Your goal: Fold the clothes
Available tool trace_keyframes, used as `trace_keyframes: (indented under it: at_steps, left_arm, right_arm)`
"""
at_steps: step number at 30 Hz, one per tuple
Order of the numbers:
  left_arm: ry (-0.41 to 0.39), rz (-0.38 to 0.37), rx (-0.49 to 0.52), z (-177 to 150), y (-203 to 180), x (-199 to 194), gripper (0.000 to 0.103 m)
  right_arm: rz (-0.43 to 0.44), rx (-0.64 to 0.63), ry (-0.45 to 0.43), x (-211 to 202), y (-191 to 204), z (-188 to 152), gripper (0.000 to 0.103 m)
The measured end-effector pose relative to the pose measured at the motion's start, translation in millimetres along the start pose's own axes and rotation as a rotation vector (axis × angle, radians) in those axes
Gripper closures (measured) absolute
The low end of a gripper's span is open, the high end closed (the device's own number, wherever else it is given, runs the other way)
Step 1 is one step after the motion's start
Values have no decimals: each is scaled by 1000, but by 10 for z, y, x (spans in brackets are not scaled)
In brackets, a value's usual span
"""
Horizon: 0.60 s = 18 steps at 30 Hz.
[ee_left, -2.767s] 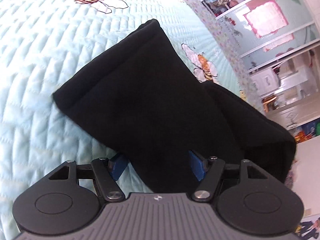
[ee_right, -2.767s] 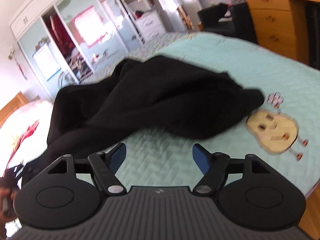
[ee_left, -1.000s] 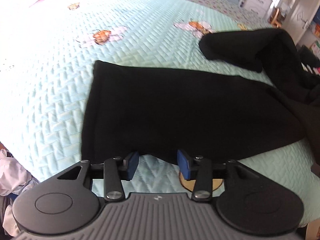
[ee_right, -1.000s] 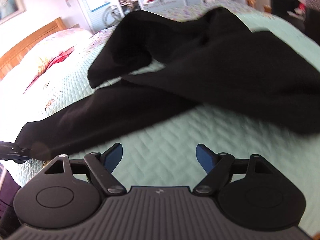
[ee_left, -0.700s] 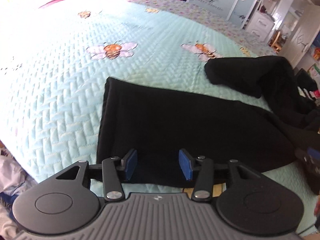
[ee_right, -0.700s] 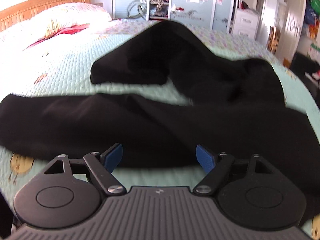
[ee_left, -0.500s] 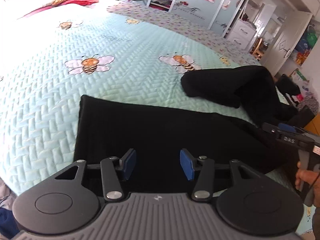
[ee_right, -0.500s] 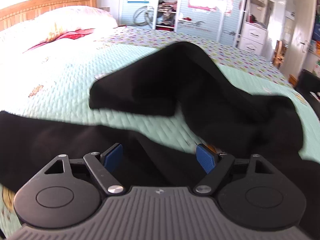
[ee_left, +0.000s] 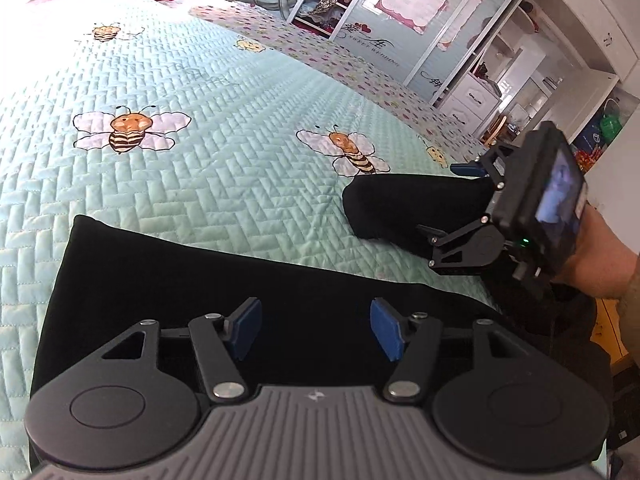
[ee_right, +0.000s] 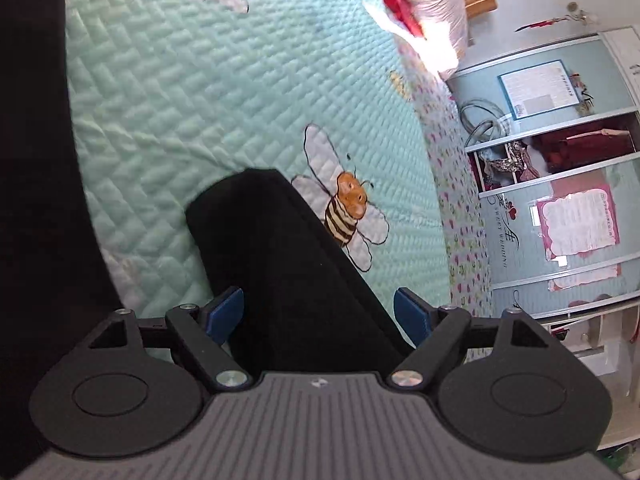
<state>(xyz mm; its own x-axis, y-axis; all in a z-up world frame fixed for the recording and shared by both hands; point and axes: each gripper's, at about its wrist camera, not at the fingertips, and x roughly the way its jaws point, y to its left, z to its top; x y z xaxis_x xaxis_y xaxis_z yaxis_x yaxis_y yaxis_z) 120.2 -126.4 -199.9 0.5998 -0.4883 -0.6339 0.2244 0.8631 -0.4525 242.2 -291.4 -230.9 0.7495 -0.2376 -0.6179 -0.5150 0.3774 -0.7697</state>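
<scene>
Beside the black garment (ee_left: 240, 280), bee prints (ee_left: 126, 128) dot the quilt (ee_left: 224, 160)

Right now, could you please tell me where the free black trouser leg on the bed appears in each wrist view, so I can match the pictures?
Left wrist: the trouser leg lies right of centre, its end pointing left, with the right gripper reaching over it.
Right wrist: the trouser leg runs from centre down between the open fingers.
Shared landmark: the bee beside the leg's end, also in the right wrist view.
</scene>
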Motion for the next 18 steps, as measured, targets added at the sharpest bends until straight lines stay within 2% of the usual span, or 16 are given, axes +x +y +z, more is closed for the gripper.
trace_keyframes:
  at_steps: [3, 4, 5, 6, 7, 9, 13, 16, 18]
  left_arm:
    - [34, -4, -19, -27, 80, 78, 38]
    - [52, -12, -27, -34, 104, 109, 38]
    - [66, -20, -32, -35, 112, 127, 38]
    - [76, -28, -33, -31, 111, 134, 38]
    - [82, -41, -31, -25, 100, 136, 38]
    - [85, -93, -23, 3, 65, 137, 36]
    - [121, -229, -98, 97, -11, 253, 35]
    - [181, -275, -167, 136, -130, 471, 35]
    - [197, -253, -138, 139, -273, 581, 35]
  right_arm:
    - [8, -59, 53, 195, 40, -43, 21]
    - [56, -44, 64, 208, 39, -50, 29]
    - [105, -28, 75, 220, 39, -57, 43]
    - [153, 19, 98, 235, 55, -44, 84]
    - [163, 63, 91, 148, 87, -89, 93]
    - [181, 150, 76, -31, 150, -180, 93]
    - [239, 541, 6, -602, 202, -673, 93]
    - [270, 801, -51, -985, 351, -1066, 93]
    - [278, 919, -88, -1121, 488, -1239, 93]
